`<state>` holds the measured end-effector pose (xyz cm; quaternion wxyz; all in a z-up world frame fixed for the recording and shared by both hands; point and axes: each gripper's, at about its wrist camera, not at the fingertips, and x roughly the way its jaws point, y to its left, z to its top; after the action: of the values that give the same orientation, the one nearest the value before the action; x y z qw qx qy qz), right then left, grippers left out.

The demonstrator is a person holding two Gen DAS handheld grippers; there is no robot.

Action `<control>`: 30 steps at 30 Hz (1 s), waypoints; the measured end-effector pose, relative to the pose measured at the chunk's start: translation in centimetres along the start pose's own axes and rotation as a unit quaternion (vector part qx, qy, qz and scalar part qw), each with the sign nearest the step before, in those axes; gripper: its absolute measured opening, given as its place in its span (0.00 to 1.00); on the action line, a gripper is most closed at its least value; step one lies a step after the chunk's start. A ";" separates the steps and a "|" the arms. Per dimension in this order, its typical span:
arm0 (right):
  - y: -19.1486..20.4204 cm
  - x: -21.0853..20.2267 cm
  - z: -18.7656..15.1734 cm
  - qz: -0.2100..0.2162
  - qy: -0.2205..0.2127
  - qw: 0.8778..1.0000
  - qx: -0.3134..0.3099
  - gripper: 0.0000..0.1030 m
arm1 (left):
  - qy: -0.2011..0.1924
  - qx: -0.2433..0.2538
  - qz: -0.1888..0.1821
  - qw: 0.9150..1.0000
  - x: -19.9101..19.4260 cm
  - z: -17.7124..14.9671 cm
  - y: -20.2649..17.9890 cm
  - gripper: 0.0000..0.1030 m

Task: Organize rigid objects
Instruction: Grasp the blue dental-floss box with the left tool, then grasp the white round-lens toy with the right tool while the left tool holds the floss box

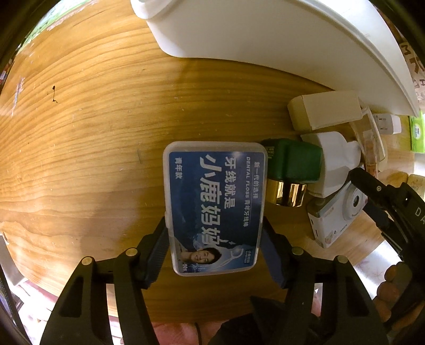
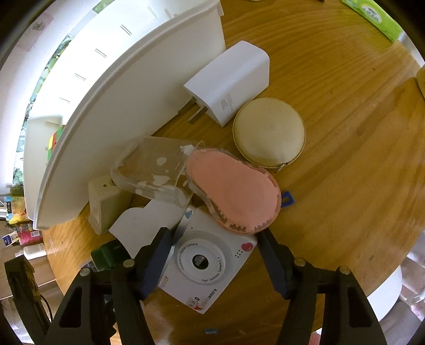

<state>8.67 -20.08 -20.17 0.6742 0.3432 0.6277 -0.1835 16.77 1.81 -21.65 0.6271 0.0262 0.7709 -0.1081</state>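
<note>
Honey-coloured wood with strong grain — a round table (image 1: 79, 127), edge curving off in both views; below it a cluttered floor with bright packets, seen at the left of the right wrist view. Along the table's far side, a big white plastic bin (image 1: 279, 39), wall slotted, coloured blocks just visible inside it in the right wrist view.

Crowded against the bin's base: a beige box (image 1: 324, 111), a white plug adapter (image 2: 231, 82) lying on its side with prongs toward the bin, a round cream case (image 2: 269, 131) beside it, a clear plastic case (image 2: 154, 169) tilted over a white bent piece (image 2: 148, 223), a pink oval case (image 2: 233, 191) overlapping the top of a white toy camera (image 2: 212, 268). Just beside the camera, a green bottle with gold cap (image 1: 292, 169), lying on its side. Far corner, a green packet (image 2: 372, 16).

Left gripper (image 1: 215, 225) pointing steeply down, pads pressed on the long sides of a blue dental floss box (image 1: 215, 204) flat on bare wood, its edge touching the green bottle. Right gripper (image 2: 212, 238) likewise steep, fingers straddling the toy camera; left pad at the camera's edge, right pad close — firm grip or not, cannot tell. Bare fingers of a hand (image 1: 393, 281) behind the right gripper's handle.
</note>
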 end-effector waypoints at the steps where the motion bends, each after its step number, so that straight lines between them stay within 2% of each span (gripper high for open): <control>1: -0.1 -0.1 0.1 0.002 0.000 1.000 0.000 0.64 | 0.000 0.000 0.001 1.000 0.1 -0.1 0.0 0.65; 7: -0.9 -0.5 -0.3 0.013 0.000 1.000 -0.002 0.59 | 0.004 -0.002 0.006 1.000 -0.1 -1.1 -0.1 0.65; 9: -1.0 -0.8 -0.4 0.014 -0.009 1.000 -0.005 0.50 | 0.005 -0.004 0.006 1.000 -0.1 -1.4 0.0 0.65; 13: -1.7 -1.2 -0.5 0.031 -0.012 0.999 0.000 0.42 | 0.006 -0.008 0.009 1.000 -0.1 -2.1 0.3 0.65; 15: -2.0 -1.6 -0.5 0.030 -0.017 0.999 -0.001 0.32 | 0.006 -0.011 0.009 1.000 0.2 -1.7 0.3 0.65; 21: -3.5 -2.5 -0.4 0.044 -0.026 0.999 0.007 0.14 | -0.003 -0.012 0.010 1.000 -0.2 -1.8 0.2 0.65; 24: -4.0 -2.4 -0.5 0.056 -0.026 0.998 0.012 0.10 | -0.011 -0.008 0.008 1.000 -0.7 -2.1 0.2 0.65; 30: -4.7 -2.5 -0.9 0.086 -0.013 0.996 0.016 0.13 | -0.028 -0.005 -0.003 1.000 -1.5 -2.9 0.6 0.65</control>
<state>4.45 -23.19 -18.83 0.6901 0.4043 0.5841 -0.1386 14.41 3.10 -19.77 0.6481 0.0176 0.7538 -0.1068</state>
